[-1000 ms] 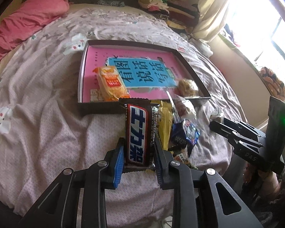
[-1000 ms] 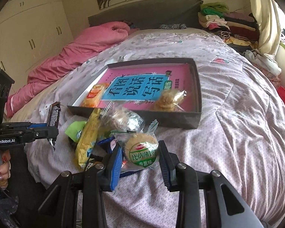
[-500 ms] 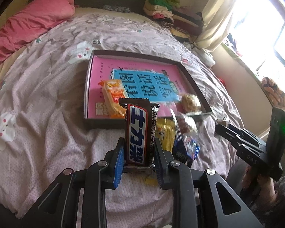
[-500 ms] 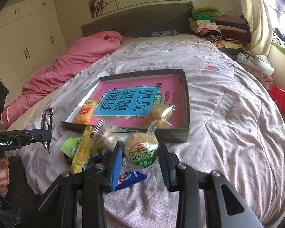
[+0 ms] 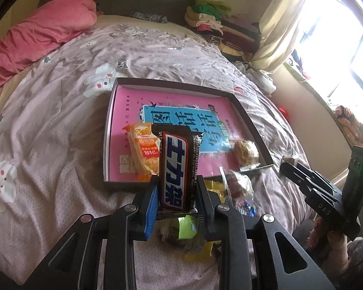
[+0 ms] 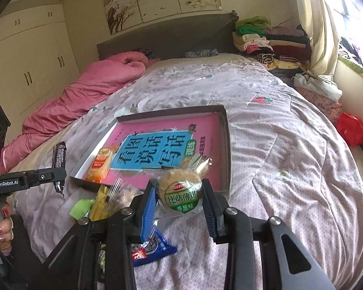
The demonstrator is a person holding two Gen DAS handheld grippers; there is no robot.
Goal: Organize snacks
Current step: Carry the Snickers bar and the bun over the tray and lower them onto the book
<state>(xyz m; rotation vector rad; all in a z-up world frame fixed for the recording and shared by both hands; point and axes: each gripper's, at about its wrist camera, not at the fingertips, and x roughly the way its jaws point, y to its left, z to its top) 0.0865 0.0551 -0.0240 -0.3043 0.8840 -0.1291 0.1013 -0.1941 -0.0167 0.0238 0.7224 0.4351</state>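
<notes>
My left gripper [image 5: 177, 193] is shut on a brown chocolate bar [image 5: 177, 166] and holds it upright above the bed, near the front edge of the dark tray [image 5: 244, 113]. My right gripper [image 6: 179, 205] is shut on a round cracker packet with a green label [image 6: 180, 194], lifted near the tray's [image 6: 226, 145] front right corner. The tray holds a pink and blue book [image 6: 157, 149], an orange biscuit pack [image 5: 142, 152] and a clear-wrapped pastry [image 5: 245, 152]. Loose snacks [image 5: 237, 188] lie in a pile on the bed in front of the tray.
The pile includes a yellow pack [image 6: 100, 203], a green wrapper [image 6: 81, 207] and a blue packet [image 6: 150, 251]. A pink duvet [image 6: 89, 89] lies at the bed's far left. Folded clothes [image 6: 266, 38] are stacked at the head. A red bag [image 6: 351, 128] sits right of the bed.
Both grippers have risen and moved toward the tray, each with its snack still held. The snack pile now sits lower in both views.
</notes>
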